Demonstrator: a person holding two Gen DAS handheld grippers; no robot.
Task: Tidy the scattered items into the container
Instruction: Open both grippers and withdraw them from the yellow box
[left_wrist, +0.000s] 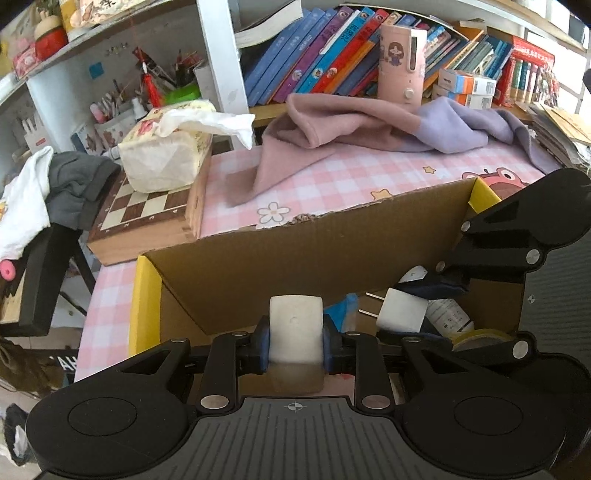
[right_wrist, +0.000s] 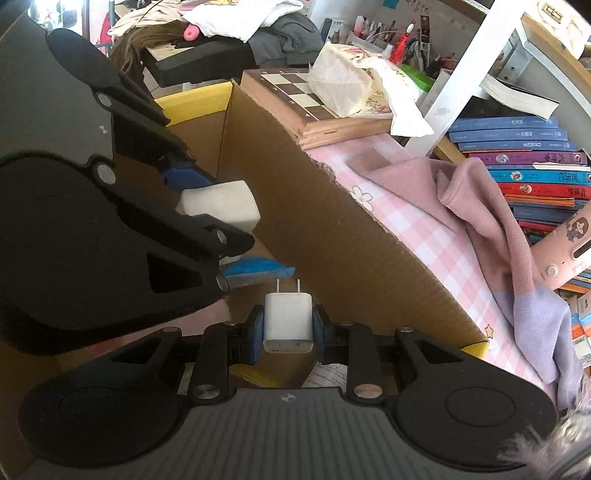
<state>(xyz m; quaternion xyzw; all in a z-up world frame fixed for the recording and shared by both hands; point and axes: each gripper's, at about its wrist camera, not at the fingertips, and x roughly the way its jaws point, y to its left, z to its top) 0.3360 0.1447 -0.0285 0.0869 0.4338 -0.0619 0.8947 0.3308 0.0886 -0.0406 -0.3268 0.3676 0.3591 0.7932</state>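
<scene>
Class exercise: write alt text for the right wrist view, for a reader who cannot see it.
The right gripper is shut on a white plug adapter, prongs forward, over an open cardboard box. At left, the left gripper clamps a white block above the same box.

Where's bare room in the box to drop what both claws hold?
Free: bare floor of the cardboard box at its yellow-taped left end, under the left claw holding the white block. Crowded: the right end, with the tape roll and white bottle, near the right claw gripping the charger.
</scene>
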